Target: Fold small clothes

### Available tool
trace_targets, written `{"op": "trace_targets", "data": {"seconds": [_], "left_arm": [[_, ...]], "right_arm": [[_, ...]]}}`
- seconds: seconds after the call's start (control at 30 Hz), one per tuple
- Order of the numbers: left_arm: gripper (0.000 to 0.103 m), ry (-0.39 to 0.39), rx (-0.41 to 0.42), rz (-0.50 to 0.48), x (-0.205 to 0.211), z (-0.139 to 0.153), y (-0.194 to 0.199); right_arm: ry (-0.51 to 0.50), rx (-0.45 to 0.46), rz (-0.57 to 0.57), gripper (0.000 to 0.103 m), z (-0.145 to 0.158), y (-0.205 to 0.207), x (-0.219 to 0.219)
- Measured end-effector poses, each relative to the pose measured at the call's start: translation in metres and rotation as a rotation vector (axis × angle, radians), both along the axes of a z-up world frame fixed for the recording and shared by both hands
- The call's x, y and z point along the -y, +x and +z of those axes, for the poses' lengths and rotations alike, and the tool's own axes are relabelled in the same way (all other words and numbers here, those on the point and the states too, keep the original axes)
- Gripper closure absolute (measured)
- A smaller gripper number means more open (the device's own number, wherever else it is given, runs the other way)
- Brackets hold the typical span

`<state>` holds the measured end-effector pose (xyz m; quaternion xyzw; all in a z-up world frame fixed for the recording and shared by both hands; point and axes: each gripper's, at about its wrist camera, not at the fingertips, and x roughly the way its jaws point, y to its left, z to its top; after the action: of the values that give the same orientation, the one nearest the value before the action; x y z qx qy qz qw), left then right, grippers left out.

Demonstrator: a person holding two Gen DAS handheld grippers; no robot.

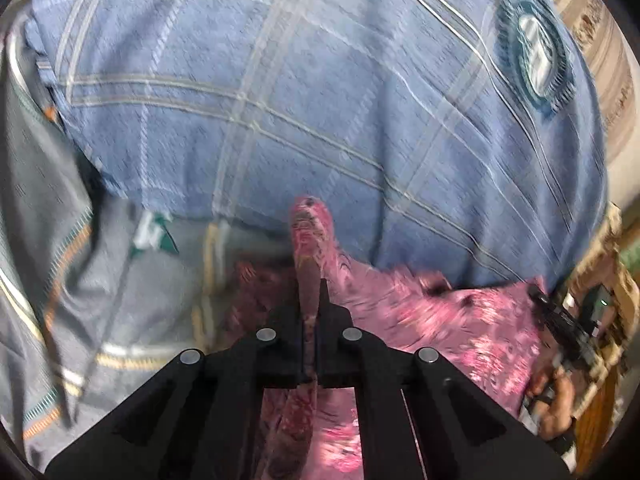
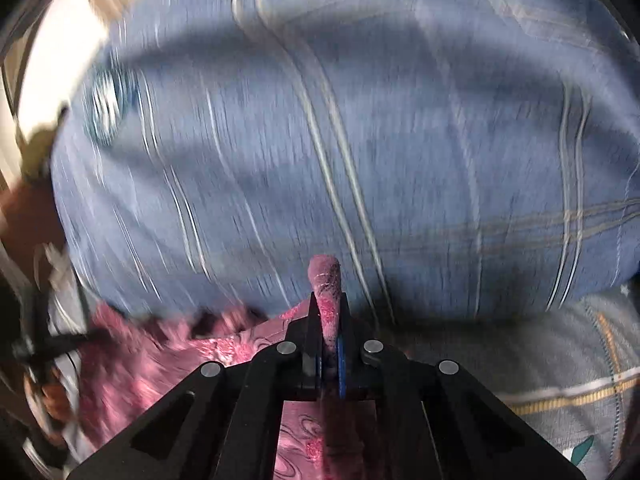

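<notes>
I have the pink patterned garment (image 1: 460, 320) pinched at two places at once: my left gripper (image 1: 310, 292) is clenched on a tuft of its edge that pokes up past the fingers (image 1: 330, 308), and my right gripper (image 2: 328, 312) is clenched the same way on another tuft, the cloth squeezed between its blue-lined fingers (image 2: 341, 360). The rest of the garment hangs and trails below and between my two hands; in the left wrist view it spreads off to the right toward my other gripper, and in the right wrist view it spreads off to the left, so the held edge runs roughly from one hand across to the other. That edge is the long axis I judge the next move turns on. Ahead of both pairs of fingers lies the blue plaid bedcover (image 1: 280, 100), with a grey plaid cloth (image 1: 60, 280) beside it, so the open surface for laying the garment is forward and below. Neither hand is plainly nearer; they seem about level with each other. Both views are smeared, so I cannot tell whether the garment's lower part touches the bed
</notes>
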<state>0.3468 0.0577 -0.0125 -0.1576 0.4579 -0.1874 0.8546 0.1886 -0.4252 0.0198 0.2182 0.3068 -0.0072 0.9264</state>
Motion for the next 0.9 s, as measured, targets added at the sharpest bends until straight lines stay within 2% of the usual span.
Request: {"op": "trace_targets", "data": {"seconds": [0.07,0.17,0.2,0.23,0.3,0.4,0.43,0.47,0.5,0.53,0.63,0.73,0.8,0.87,0.9], "left_arm": [[0.101,0.03,-0.055,0.027,0.001,-0.017,0.018],[0.101,0.121,-0.168,0.064,0.008,-0.056,0.042],[0.101,0.123,-0.212,0.073,0.008,-0.069,0.046],[0.1,0.104,-0.223,0.083,0.006,-0.073,0.047],[0.099,0.079,-0.219,0.094,0.001,-0.066,0.043],[0.093,0.052,-0.226,0.078,-0.021,-0.046,0.024],[0.085,0.039,-0.224,0.066,-0.031,-0.041,0.017],[0.072,0.025,-0.216,0.054,-0.041,-0.033,0.004],[0.063,0.011,-0.2,0.051,-0.051,-0.026,-0.013],[0.047,0.004,-0.189,0.055,-0.061,-0.021,-0.031],[0.044,-0.064,-0.171,0.021,-0.077,-0.02,-0.09],[0.042,-0.176,-0.198,-0.001,-0.085,-0.034,-0.138],[0.042,-0.222,-0.223,-0.019,-0.078,-0.05,-0.159],[0.042,-0.243,-0.249,-0.031,-0.069,-0.064,-0.17],[0.042,-0.241,-0.268,-0.03,-0.063,-0.072,-0.169]], "right_arm": [[0.027,-0.033,-0.046,0.099,-0.01,0.011,0.011],[0.037,-0.141,-0.087,0.099,-0.042,0.031,0.017],[0.027,-0.169,-0.096,0.098,-0.05,0.036,0.016],[0.018,-0.222,-0.108,0.097,-0.063,0.039,0.016],[0.025,-0.308,-0.121,0.091,-0.079,0.04,0.016],[0.021,-0.256,-0.122,0.089,-0.064,0.019,0.016],[0.039,-0.217,-0.111,0.085,-0.052,0.004,0.015],[0.065,-0.188,-0.091,0.082,-0.045,-0.009,0.01],[0.098,-0.158,-0.06,0.075,-0.037,-0.025,0.006],[0.126,-0.128,-0.024,0.069,-0.03,-0.047,0.0],[0.177,-0.071,0.044,0.059,-0.022,-0.113,-0.015],[0.262,-0.047,0.042,0.05,-0.03,-0.163,-0.02],[0.324,-0.043,0.023,0.047,-0.039,-0.196,-0.019],[0.396,-0.078,0.001,0.046,-0.059,-0.209,-0.02],[0.41,-0.092,-0.001,0.046,-0.064,-0.2,-0.019]]}}
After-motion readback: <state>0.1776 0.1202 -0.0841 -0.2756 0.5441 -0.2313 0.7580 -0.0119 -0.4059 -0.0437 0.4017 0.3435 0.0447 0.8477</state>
